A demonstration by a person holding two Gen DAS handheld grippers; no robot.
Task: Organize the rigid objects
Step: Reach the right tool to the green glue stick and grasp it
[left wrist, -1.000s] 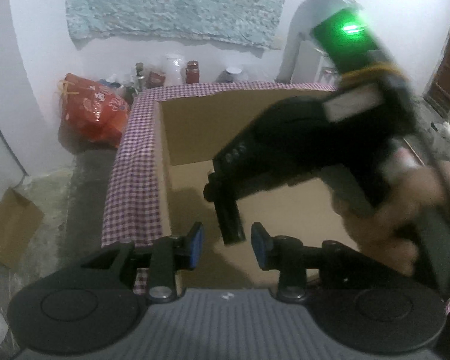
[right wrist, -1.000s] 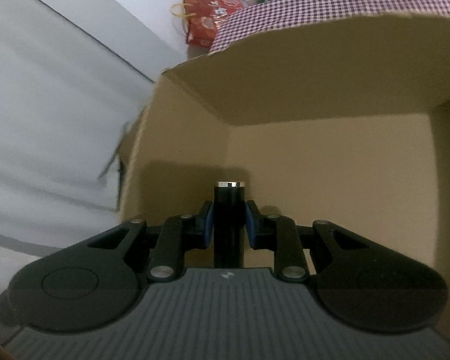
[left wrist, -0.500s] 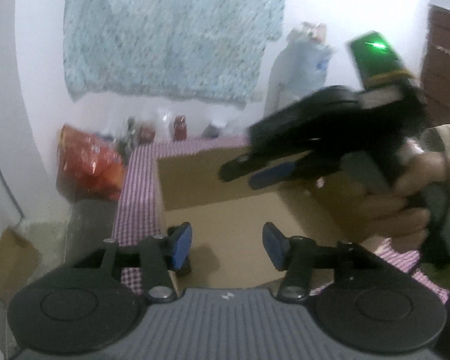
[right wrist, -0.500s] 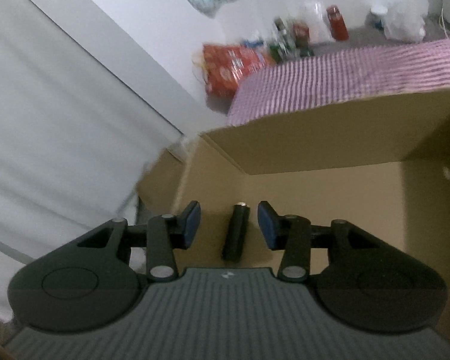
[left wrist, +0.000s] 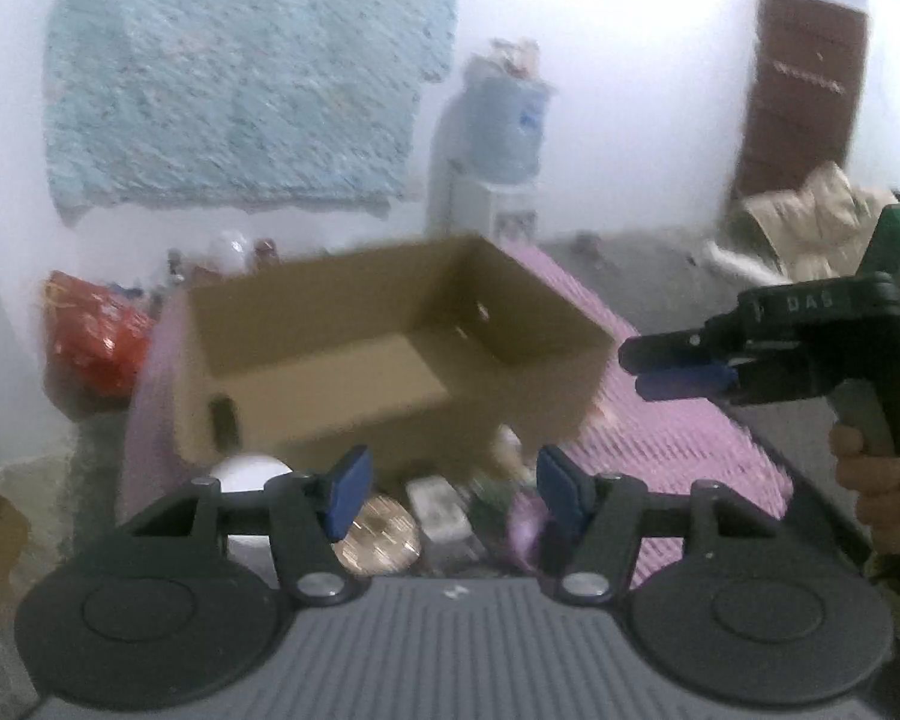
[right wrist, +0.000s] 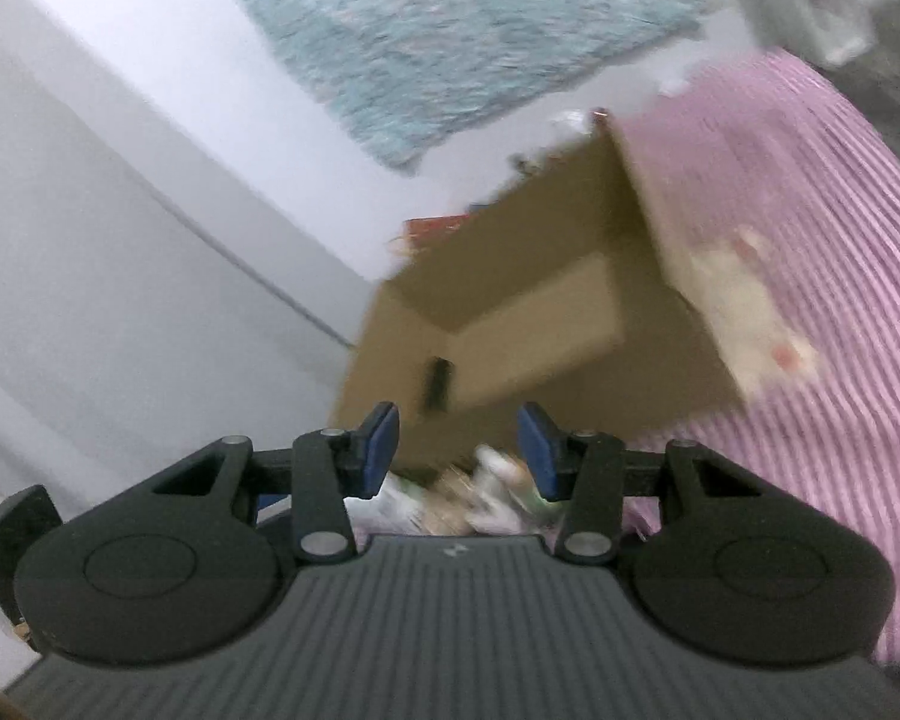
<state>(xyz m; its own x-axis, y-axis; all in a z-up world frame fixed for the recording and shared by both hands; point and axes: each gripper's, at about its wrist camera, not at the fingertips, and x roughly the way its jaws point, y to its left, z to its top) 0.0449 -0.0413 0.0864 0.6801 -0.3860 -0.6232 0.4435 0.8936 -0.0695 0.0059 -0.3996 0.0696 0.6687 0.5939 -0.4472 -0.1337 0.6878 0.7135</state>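
Observation:
An open cardboard box (left wrist: pixel 342 384) stands on the checked cloth; it also shows in the right wrist view (right wrist: pixel 528 324). A black cylinder (left wrist: pixel 222 417) lies inside it near the left wall, also seen in the right wrist view (right wrist: pixel 438 383). My left gripper (left wrist: pixel 450 489) is open and empty above a heap of small objects (left wrist: pixel 438 513) in front of the box, among them a gold round lid (left wrist: pixel 378 537) and a white round thing (left wrist: pixel 249 474). My right gripper (right wrist: pixel 459 450) is open and empty, pulled back from the box; it shows at the right of the left wrist view (left wrist: pixel 678 369).
The pink-checked cloth (left wrist: pixel 660 438) covers the table to the right of the box. A red bag (left wrist: pixel 96 336) and jars (left wrist: pixel 234 252) sit beyond the table's far left. A water dispenser (left wrist: pixel 492 156) and a brown door (left wrist: pixel 798 96) are behind. Both views are motion blurred.
My right gripper opened, left the black cylinder in the box, and drew back to the right. My left gripper pulled back and rose, bringing the heap of objects into view.

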